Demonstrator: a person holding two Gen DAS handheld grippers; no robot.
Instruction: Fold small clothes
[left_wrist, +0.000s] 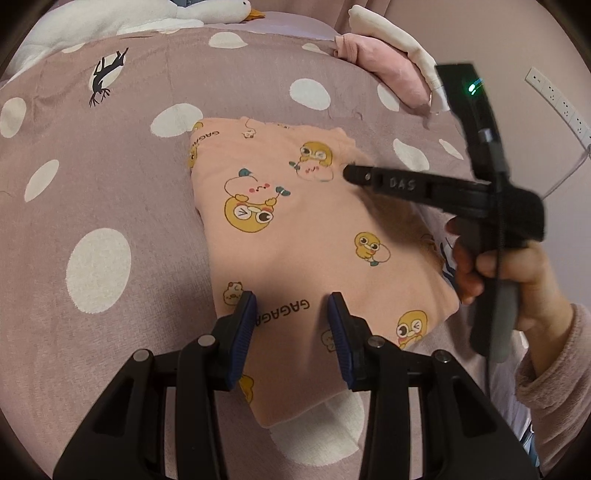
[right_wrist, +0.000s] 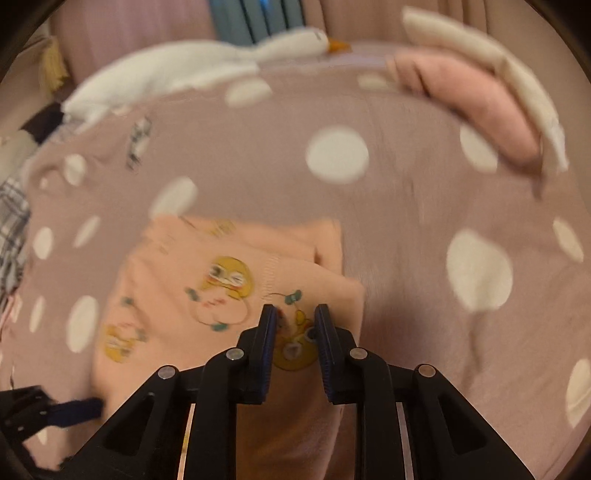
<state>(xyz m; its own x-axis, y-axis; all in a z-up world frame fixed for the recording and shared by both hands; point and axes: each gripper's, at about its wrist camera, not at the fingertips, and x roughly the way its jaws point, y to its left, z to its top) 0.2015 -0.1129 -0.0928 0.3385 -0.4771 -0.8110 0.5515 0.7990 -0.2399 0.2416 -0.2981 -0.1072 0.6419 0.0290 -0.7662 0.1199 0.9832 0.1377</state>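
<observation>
A small peach garment (left_wrist: 303, 236) printed with yellow ducks lies folded flat on the dotted mauve bedspread (left_wrist: 110, 155). My left gripper (left_wrist: 291, 301) hovers over its near edge, blue pads apart, with nothing pinched between them. In the left wrist view my right gripper (left_wrist: 349, 172), held by a hand in a pink sleeve, reaches in from the right over the garment's far right corner. In the blurred right wrist view the right gripper (right_wrist: 295, 314) stands slightly open above the garment (right_wrist: 177, 295) at a folded-over corner. The cloth shows through the gap.
A white plush goose (left_wrist: 147, 14) lies along the far edge of the bed. Folded pink and cream clothes (left_wrist: 388, 70) sit at the back right. A socket strip (left_wrist: 561, 107) is on the right wall. Plaid cloth (right_wrist: 11, 214) lies at the left edge.
</observation>
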